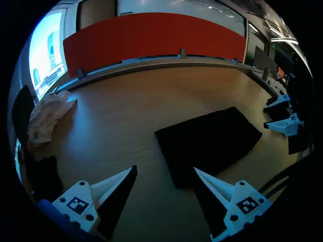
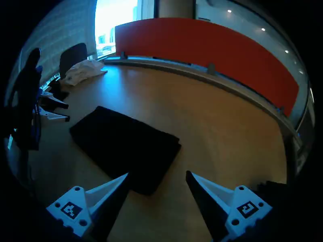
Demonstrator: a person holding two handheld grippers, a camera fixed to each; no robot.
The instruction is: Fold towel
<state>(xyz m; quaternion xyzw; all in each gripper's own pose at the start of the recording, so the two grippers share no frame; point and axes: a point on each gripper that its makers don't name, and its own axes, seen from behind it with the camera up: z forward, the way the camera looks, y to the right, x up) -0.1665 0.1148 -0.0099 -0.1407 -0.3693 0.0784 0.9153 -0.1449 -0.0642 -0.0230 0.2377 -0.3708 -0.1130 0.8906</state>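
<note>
In the left gripper view, the left tongs (image 1: 164, 173) hang released, the two fingers spread wide with nothing between them. The black towel (image 1: 208, 145) lies flat on the wooden worktop (image 1: 121, 121), folded into a thick rectangle; its near corner sits just ahead of the tips, apart from them. Just beside the towel's far right end the right tongs (image 1: 265, 117) show, spread apart too and grasping nothing. Well away from the towel on the left lies a crumpled pale cloth (image 1: 48, 115), and beyond the towel a red partition (image 1: 153, 36) runs along the worktop's far edge. In the right gripper view, the right tongs (image 2: 157, 174) are released and empty, with the towel (image 2: 125, 147) reaching up to the left finger's tip. The left tongs (image 2: 68, 113) show just beside the towel's far left corner. The pale cloth (image 2: 82, 70) lies farther past that corner, and the red partition (image 2: 210, 48) stands beyond the towel.
</note>
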